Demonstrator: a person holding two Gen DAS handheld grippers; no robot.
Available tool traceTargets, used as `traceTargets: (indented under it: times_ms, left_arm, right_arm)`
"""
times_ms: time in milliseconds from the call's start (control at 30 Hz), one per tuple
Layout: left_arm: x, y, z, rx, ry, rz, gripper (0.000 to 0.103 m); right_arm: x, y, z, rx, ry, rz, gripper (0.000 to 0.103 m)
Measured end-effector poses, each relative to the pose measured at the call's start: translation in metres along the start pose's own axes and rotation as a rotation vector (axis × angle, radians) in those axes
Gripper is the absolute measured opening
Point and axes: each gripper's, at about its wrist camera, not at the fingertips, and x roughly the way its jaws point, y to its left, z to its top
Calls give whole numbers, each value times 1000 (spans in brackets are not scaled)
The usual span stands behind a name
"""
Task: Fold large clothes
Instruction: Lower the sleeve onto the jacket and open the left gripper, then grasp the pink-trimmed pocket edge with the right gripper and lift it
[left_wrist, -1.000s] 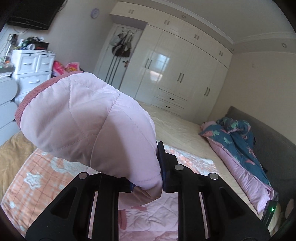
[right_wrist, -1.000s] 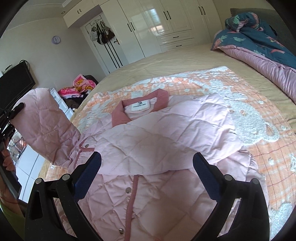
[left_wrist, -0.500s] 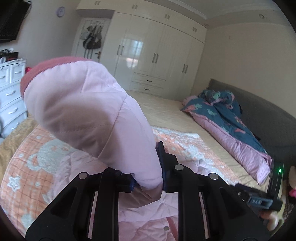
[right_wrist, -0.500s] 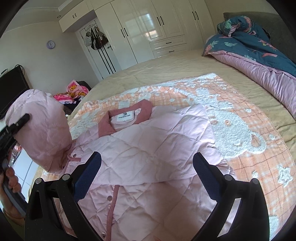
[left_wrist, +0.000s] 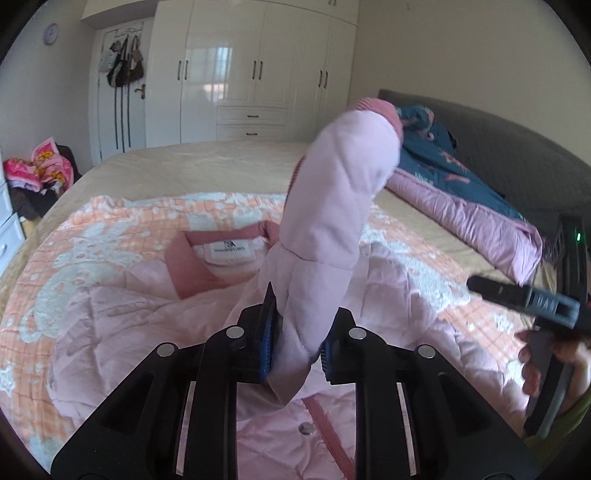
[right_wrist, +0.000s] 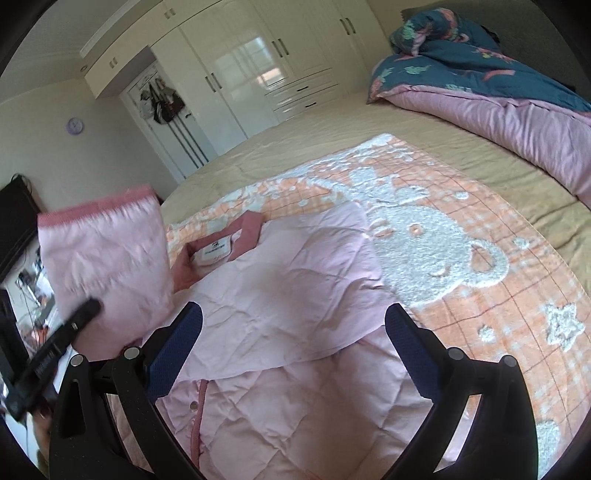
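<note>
The left claw (left_wrist: 297, 343) is clamped on a pink quilted sleeve (left_wrist: 332, 206), which rises from the lower centre of the left wrist view toward the upper right, its darker pink ribbed cuff (left_wrist: 380, 107) at the top. The sleeve belongs to a pale pink quilted jacket (right_wrist: 291, 295) lying on an orange-and-white bear-patterned blanket (right_wrist: 443, 251) spread over the bed (right_wrist: 424, 147). The jacket's dark pink collar (left_wrist: 192, 266) and white neck label (left_wrist: 229, 251) sit left of centre in the left wrist view; a snap button (left_wrist: 306, 428) shows on the front placket near the bottom.

The right claw (right_wrist: 293, 332) has its jaws wide apart and holds nothing, hovering over the jacket in the lower half of its own view. There, the other sleeve lies folded across the jacket's chest, and the raised sleeve appears blurred at middle left, with the left claw beneath it.

A teal-and-pink duvet (right_wrist: 480, 85) is bunched at the upper right, against a grey headboard (left_wrist: 517, 147). White wardrobes (left_wrist: 258, 66) fill the far wall, with bags (left_wrist: 123, 62) hanging on a door and a round wall clock (right_wrist: 75, 125) at left.
</note>
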Motion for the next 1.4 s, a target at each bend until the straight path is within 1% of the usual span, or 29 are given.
traceTargets:
  times_ms: [167,367,467,533,567,633,667,700,767,833,900,967,1033,1067,1100,1167,1200,1333,1400]
  left_arm:
    - [15,-15,-15,52,53,7,13]
    - [34,-34,-32,146,117,36,14]
    - [43,-39,-41,163,155,27,17]
    - [48,-41,-45,161,188,10,22]
    - [50,-41,-46,160,204,-6,28]
    - [51,-43,-47,147,229,-47,50]
    - [50,-44,-47,138,242,-74,72]
    - [50,-45,-48,128,263,-106,78]
    - [50,-50,-49,130,304,-161,78]
    - [46,-47,-45,101,318,-202,79]
    - [39,-40,-38,44,309,-253,94]
    - [29,-31,-28,8,279,-269,94]
    - [23,-24,-22,4,264,-236,94]
    - [21,-19,-19,2,259,-209,94]
    - [19,-11,-16,-5,254,-165,94]
    - [17,2,-12,-23,247,-111,94]
    - [16,13,-10,-46,243,-82,94]
    - [9,55,1,-154,220,-35,94]
    - [1,72,5,-186,197,-11,94]
  right_arm:
    - [-9,-12,4,30,-29,-8,99]
    - [-13,-20,6,56,-33,-9,99]
    - [-12,-21,6,62,-21,-13,99]
    - [-9,-22,5,68,-8,-18,99]
    - [-8,-23,4,72,-3,-17,99]
    - [-7,-24,4,78,4,-16,99]
    - [-6,-24,3,79,7,-16,99]
    - [-6,-24,3,80,7,-15,99]
    - [-6,-24,3,81,8,-13,99]
    - [-6,-24,2,79,11,-5,99]
    - [-5,-21,1,73,22,1,99]
    - [-3,-17,-1,67,31,9,99]
    - [1,-12,-3,60,51,25,99]
    - [4,-9,-4,58,63,31,99]
    - [7,-5,-6,53,77,39,99]
    - [12,3,-11,42,104,58,99]
    - [17,9,-14,35,126,67,99]
    - [34,26,-29,21,202,105,99]
    - [42,34,-38,15,237,114,99]
